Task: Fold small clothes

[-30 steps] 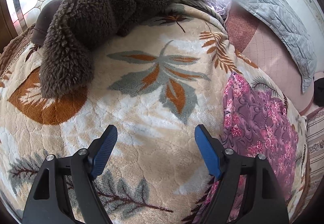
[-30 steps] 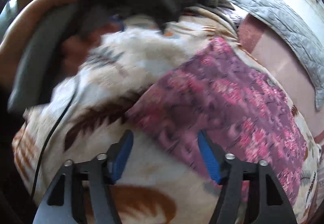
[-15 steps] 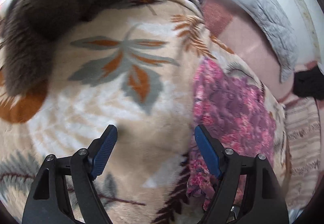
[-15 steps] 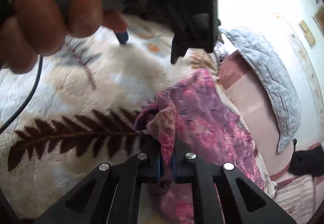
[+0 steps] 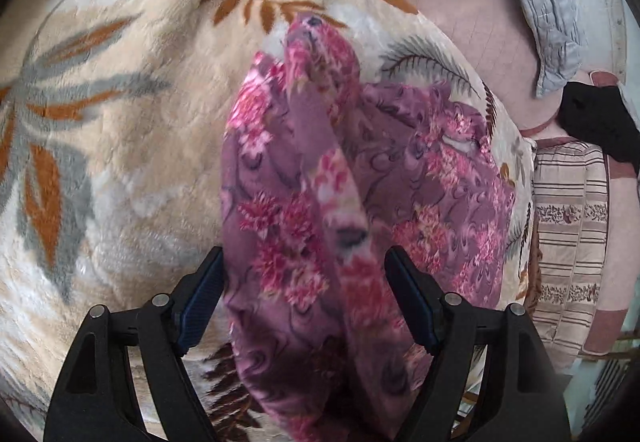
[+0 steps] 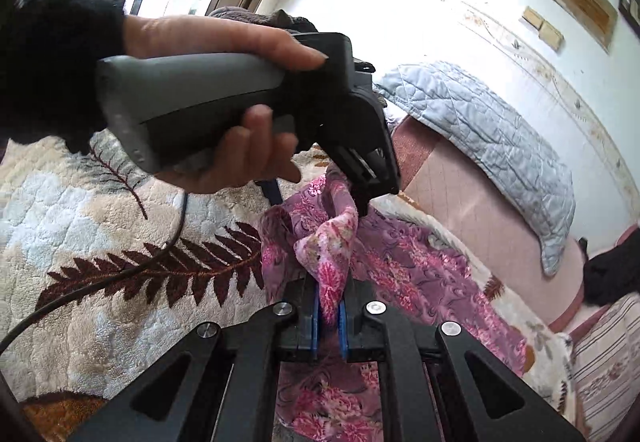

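Note:
A purple and pink floral garment lies on a cream leaf-patterned blanket. My left gripper is open, its blue pads on either side of a raised fold of the garment, just above it. My right gripper is shut on an edge of the same garment and lifts it off the blanket. In the right wrist view the left gripper's grey handle, held by a hand, hangs over the garment's lifted part.
A pink mattress with a grey quilted cover lies behind the blanket. A striped cushion and a black cloth are at the right. A black cable trails over the blanket at the left.
My right gripper closed on the garment's edge and raised it. My left gripper moved right from the bare blanket to over the garment and stayed open.

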